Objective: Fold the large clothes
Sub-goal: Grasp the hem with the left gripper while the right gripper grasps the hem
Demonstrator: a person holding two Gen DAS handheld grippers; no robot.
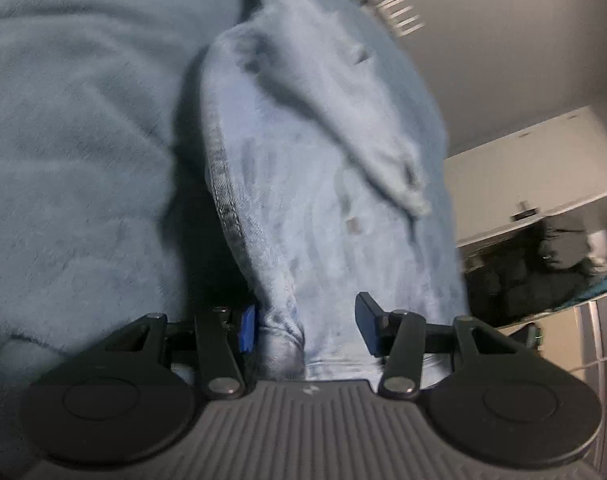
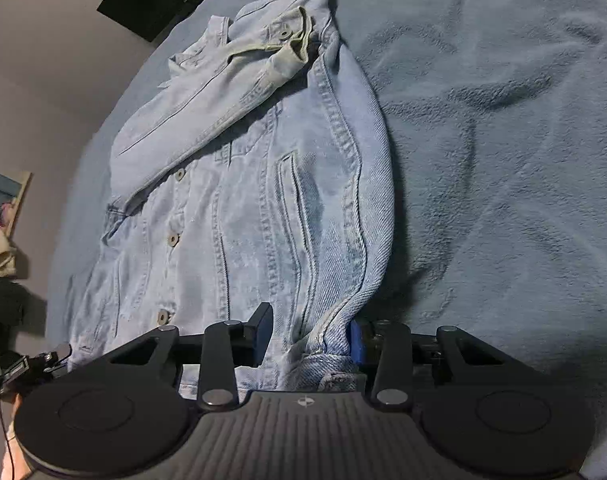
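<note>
Item: denim jacket (image 2: 263,200), light blue wash, lying on a blue fleece blanket (image 2: 503,140) that covers the work surface. Handling note for the step in hand, judged to be gripping the near hem ready to fold: both grippers stand at the hem, one at each near corner of the folded body, so each should take in the full thickness of the hem band before closing, and the two should then lift together and level, so the layers do not slide apart and the sleeve on top does not fall off. Left gripper (image 1: 305,330): fingers apart, the rolled hem edge standing between them, against the blue pad (image 1: 247,328) on the left finger and clear of the right one; not clamped. Right gripper (image 2: 309,338): fingers apart likewise, a bunched hem corner lying against the blue pad (image 2: 355,342) of the right finger, with a gap to the left finger. Condition of the item: front side up, buttoned placket with metal buttons (image 2: 172,239) running near to far, a welt pocket (image 2: 291,188) right of it, heavy double seams down the right side. One sleeve (image 2: 207,108) is folded across the chest, its cuff toward the far right by the collar. The right edge is turned in and stands up as a thick, soft ridge. The left-wrist view is motion-blurred; fine detail there cannot be read.
</note>
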